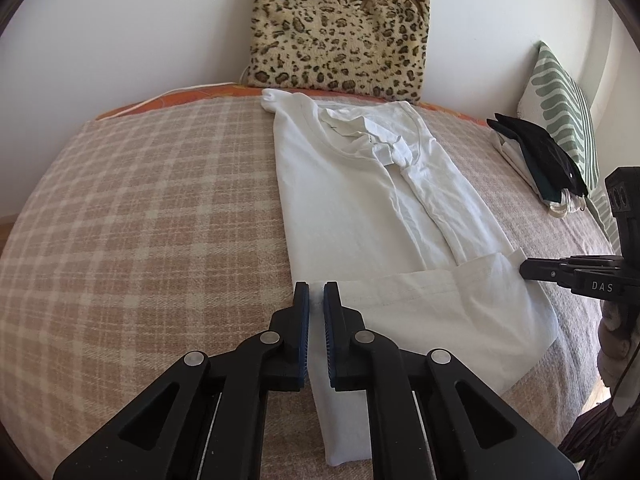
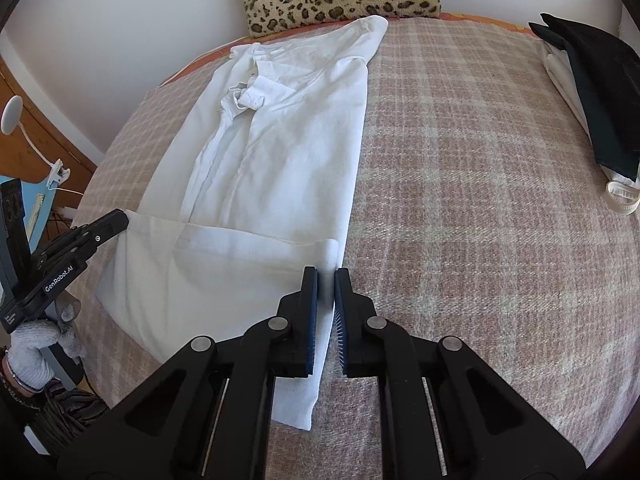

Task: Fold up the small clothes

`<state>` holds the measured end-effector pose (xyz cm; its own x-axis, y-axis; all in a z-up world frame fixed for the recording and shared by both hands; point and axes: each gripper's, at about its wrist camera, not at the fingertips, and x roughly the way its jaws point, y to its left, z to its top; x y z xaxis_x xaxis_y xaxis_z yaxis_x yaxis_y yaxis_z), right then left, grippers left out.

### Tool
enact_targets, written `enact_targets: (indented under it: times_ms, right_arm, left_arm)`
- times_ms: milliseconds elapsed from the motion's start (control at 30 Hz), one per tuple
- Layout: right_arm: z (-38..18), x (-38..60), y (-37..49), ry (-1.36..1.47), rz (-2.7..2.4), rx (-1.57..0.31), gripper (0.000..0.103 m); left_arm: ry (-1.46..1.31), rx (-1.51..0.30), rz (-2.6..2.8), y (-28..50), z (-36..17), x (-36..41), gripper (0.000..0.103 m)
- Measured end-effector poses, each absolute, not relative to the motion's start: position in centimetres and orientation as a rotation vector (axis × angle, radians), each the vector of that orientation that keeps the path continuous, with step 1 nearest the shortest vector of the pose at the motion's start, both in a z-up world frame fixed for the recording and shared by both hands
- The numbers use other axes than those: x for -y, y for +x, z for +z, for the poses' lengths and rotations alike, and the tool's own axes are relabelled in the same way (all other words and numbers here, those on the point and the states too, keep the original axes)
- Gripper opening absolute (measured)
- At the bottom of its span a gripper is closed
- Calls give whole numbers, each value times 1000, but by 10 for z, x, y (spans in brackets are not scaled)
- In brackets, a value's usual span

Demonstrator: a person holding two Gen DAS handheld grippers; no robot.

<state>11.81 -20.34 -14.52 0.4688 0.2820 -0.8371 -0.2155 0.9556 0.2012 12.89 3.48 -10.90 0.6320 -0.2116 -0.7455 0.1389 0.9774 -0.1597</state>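
From your left wrist camera, your left gripper (image 1: pixel 316 294) is clamped on the near hem corner of the white T-shirt (image 1: pixel 360 200), the cloth pinched between the blue pads (image 1: pixel 305 332). The shirt lies lengthwise on the plaid blanket (image 1: pixel 140 220), sides folded in, collar toward 12 o'clock, its bottom hem turned up and over itself. At 3 o'clock your right gripper (image 1: pixel 526 269) bites the opposite hem corner. A leopard-print cushion (image 1: pixel 340 28) leans on the wall at 12 o'clock; a stack of folded clothes (image 1: pixel 540 160), dark piece on top, sits at 2 o'clock beside a green-striped pillow (image 1: pixel 568 104).

From your right wrist camera, your right gripper (image 2: pixel 326 284) is clenched on the shirt's (image 2: pixel 280 140) hem corner, fabric running down between the fingers (image 2: pixel 310 320). At 9 o'clock your left gripper (image 2: pixel 120 220), held in your gloved left hand (image 2: pixel 36 356), grips the far corner. The folded stack (image 2: pixel 592 92) lies at 2 o'clock, well apart from the shirt. The blanket (image 2: pixel 480 220) fills the right side.
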Motion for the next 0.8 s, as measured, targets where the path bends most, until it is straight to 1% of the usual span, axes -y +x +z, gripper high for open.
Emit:
enact_targets:
  times_ms: [200,300,400,567,633,667,800]
  right_arm:
    - [-130,212,117,42,246,-981,11]
    - [-124,209,113,49,290,-969,12]
    - [-120,203,111,12,294,-950,12]
    - [-107,214,114,76,316,-925,12]
    - [-101,222,117,102,306,-911,12]
    - [-99,227,119,119,304,-907,12]
    - [-94,242,129,192,301,-906,12]
  left_arm:
    - [-142,-815,-181,121,-96,-50,7]
    - [-116,-809,-206,117,-92,-43,10]
    - [-135,-814,-233,116,-89,-43,11]
    - [-172,-808,-235,119,-80,-53,13]
    - [-192,-799,-218,120,-74,-60,28]
    - [-206,-790,-207,121,-71,-64,39]
    - [-233,-750,-193,124,-52,-77,40]
